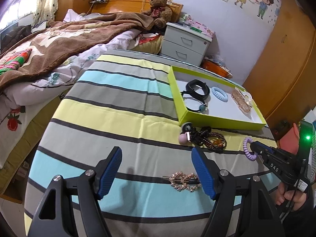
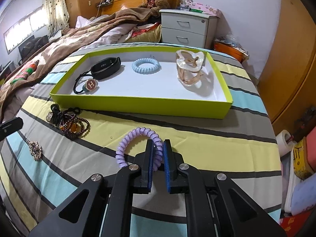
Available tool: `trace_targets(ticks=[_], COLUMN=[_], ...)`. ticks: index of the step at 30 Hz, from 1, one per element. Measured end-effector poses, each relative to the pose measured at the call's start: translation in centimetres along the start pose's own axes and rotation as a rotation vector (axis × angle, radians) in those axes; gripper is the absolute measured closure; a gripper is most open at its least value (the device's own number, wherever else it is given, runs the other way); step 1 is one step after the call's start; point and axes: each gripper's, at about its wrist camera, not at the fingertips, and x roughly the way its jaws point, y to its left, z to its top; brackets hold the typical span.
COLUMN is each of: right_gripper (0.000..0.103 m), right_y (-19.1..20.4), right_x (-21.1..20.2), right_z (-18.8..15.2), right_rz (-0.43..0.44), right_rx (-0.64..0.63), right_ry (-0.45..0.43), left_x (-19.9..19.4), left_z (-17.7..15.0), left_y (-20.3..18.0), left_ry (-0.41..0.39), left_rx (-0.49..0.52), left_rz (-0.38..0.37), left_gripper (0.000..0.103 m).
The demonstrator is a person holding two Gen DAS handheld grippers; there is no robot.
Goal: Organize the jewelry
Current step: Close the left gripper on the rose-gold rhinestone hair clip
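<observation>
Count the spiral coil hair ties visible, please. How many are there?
2. The light blue spiral coil hair tie lies inside the lime-green cardboard tray, near the middle. The purple spiral coil hair tie is on the striped cloth, pinched by the right gripper. None appears hidden.

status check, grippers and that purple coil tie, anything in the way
Right gripper shut on purple coil tie, on the cloth. Left gripper open, empty. Path to green tray clear.

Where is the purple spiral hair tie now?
In the right wrist view, the purple spiral hair tie lies on the striped cloth before the green tray, pinched by the right gripper.
</observation>
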Motion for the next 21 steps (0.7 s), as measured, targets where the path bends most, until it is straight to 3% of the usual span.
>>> trace_targets(ticks=[8,14,21], right_gripper=[0.093,0.093,0.093], right_y=[-1.0,-1.0,-1.2], right_x=[-1.9,-2.8,-3.1], right_z=[-0.1,-1.0,-1.5], right_rz=[0.029,0.051,0.053], right_rx=[0.037,0.046,0.056], right_ry=[-0.037,-0.049,-0.048], left_x=[0.5,1.0,1.7], left_z=[0.0,-1.2,-2.3], left_y=[-0.1,-1.3,-2.9], left_ry=[0.030,0.074,0.103], left_rx=[0.014,0.114,0.164], left_rz=[-0.008,-0.001,-0.004], left_gripper=[0.028,0.028,0.028])
